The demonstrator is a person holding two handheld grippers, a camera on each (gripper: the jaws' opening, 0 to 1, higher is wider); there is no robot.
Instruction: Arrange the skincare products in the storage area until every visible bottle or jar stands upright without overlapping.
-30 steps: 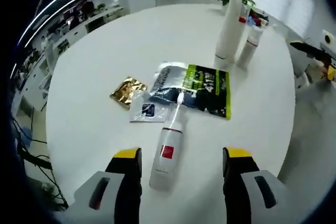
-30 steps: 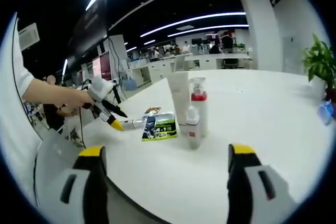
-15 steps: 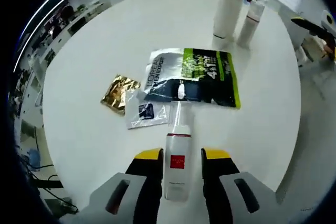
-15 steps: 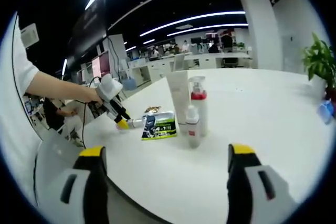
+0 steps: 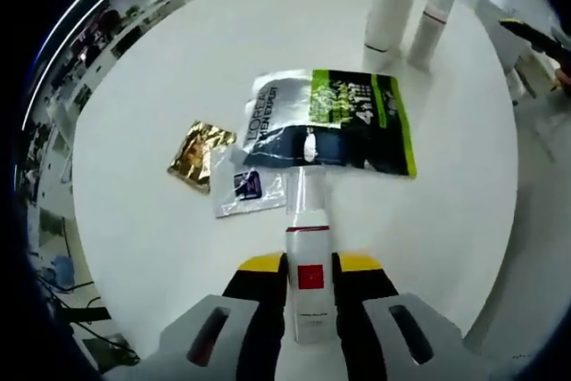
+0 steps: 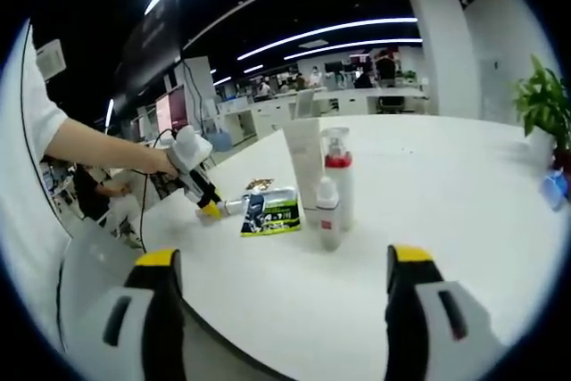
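A white bottle with a red label [image 5: 310,301] lies on its side on the round white table [image 5: 152,220]. Its nozzle points at a green and black sachet pack [image 5: 330,122]. My left gripper [image 5: 310,263] is shut on the bottle's body, one jaw pressed to each side. In the right gripper view the same bottle [image 6: 234,208] lies by the pack [image 6: 270,212], with the left gripper [image 6: 203,195] on it, held by a hand. My right gripper [image 6: 285,260] hangs open over the table edge. A tall white tube [image 6: 303,167], a red-collared pump bottle [image 6: 337,176] and a small bottle [image 6: 327,216] stand upright together.
A gold sachet [image 5: 198,151] and a small clear sachet [image 5: 248,189] lie left of the pack. The tall tube [image 5: 388,2] and a small bottle [image 5: 426,28] stand at the far side. A potted plant [image 6: 544,104] and a blue item [image 6: 555,189] sit at the right.
The left jaws, wide apart a second ago, have moved in over the lying bottle and shut on it. The right gripper has stayed still and open.
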